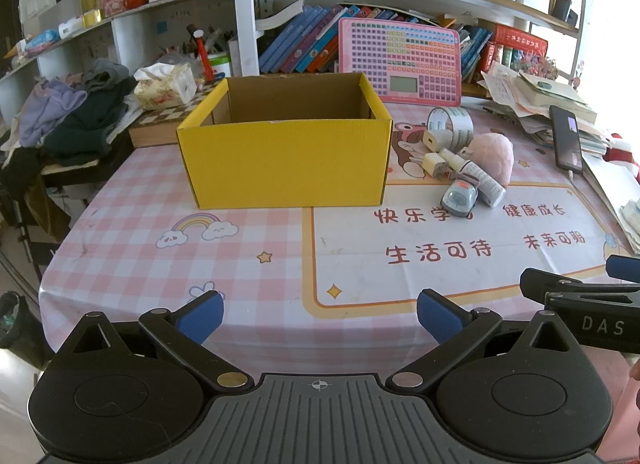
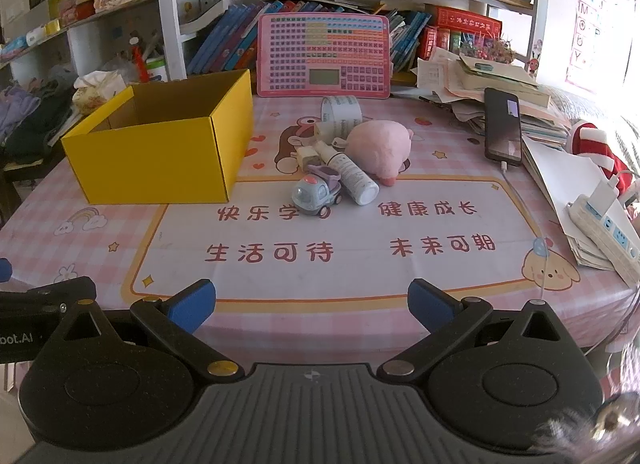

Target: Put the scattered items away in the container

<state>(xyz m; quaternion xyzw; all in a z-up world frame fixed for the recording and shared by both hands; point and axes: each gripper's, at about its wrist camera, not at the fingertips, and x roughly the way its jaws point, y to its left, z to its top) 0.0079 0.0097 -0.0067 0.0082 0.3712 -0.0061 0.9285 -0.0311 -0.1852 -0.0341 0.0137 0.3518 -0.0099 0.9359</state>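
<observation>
Both hand-held grippers empty, jaws spread: left hand-held gripper (image 1: 319, 318), right hand-held gripper (image 2: 312, 306). Item cluster on desk (image 2: 360, 276) right of yellow box (image 2: 160, 160); spray bottle (image 2: 352, 174) lies pointing toward right gripper, which looks nearer.

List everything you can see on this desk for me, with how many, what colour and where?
cardboard box: one, yellow, open top, left side of the desk
toy car: one, grey-blue, in the pile right of the box, nearest the cameras
spray bottle: one, white, lying beside the toy car
plush toy: one, pink, right of the bottle
chargers: two, white, behind the toy car
tape roll: one, clear-whitish, upright at the back of the pile
learning board: one, pink, leaning on the bookshelf
phone: one, black, on the papers at right, cable plugged in
power strip: one, white, far right edge
tissue box: one, floral, behind the box
desk mat: one, pink checked
left gripper: one, black with blue pads, open
right gripper: one, same colours, open
</observation>
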